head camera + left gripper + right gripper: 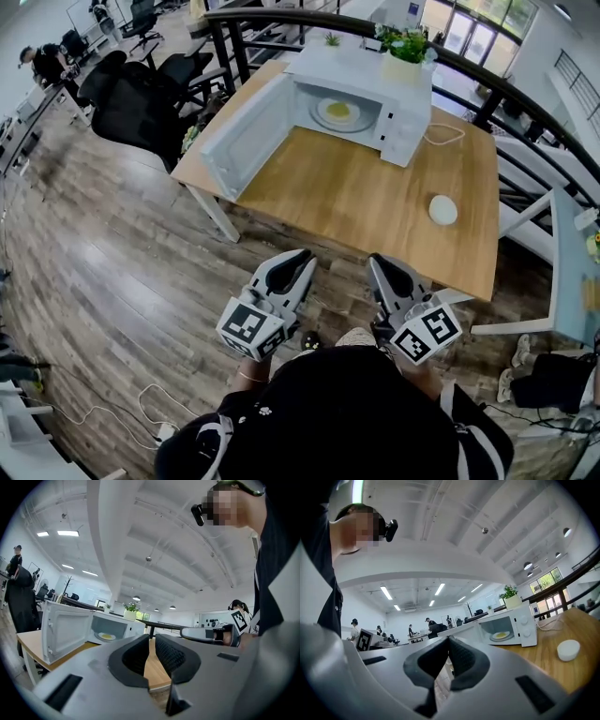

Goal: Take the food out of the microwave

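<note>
The table [375, 202] fills the upper middle of the frame. Its near edge lies just above both grippers, with bare wood between that edge and the microwave [405, 117]. The open door [246, 136] swings out to the left. The plate of food [337, 112] sits inside. The left gripper [298, 264] and right gripper [380, 270] hang over the floor [122, 281], jaws closed together, holding nothing.

Yellow food [338, 111] lies inside the white microwave [401, 127], its door [248, 131] wide open.
</note>
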Motion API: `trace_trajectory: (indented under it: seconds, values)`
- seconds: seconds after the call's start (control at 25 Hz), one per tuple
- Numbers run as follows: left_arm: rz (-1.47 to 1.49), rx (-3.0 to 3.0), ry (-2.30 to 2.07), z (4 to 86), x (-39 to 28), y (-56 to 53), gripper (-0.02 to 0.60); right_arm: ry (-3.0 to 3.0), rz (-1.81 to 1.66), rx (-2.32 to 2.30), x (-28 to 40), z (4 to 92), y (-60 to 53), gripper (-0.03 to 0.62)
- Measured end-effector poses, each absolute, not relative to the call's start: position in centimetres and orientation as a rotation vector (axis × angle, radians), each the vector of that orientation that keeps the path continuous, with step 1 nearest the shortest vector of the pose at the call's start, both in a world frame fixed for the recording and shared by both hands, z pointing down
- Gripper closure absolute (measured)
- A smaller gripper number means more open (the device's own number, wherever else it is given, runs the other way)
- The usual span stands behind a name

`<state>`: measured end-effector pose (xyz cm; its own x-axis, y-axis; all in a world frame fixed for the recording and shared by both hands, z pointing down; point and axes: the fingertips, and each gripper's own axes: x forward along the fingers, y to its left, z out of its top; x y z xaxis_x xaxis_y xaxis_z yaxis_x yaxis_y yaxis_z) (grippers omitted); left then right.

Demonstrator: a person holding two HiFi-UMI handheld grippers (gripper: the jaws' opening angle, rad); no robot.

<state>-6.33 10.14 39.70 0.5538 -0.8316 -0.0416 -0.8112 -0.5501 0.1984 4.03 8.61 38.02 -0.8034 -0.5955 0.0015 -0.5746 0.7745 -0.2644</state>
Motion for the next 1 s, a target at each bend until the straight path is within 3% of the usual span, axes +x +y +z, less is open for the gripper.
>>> trace_trajectory:
  seconds: [0.52, 1.0]
  values:
    - [-0.170, 2.535, -1.497, 40.2, -9.6, 5.9, 0.546, 2.859, -0.430, -0.888, 1.6, 38.5, 2.1, 0.591]
    - [-0.103, 2.536, -1.507, 40.3, -11.2, -6.0, 0.545, 2.814, -0.488, -0.934, 1.4, 39.7, -9.3, 0.579]
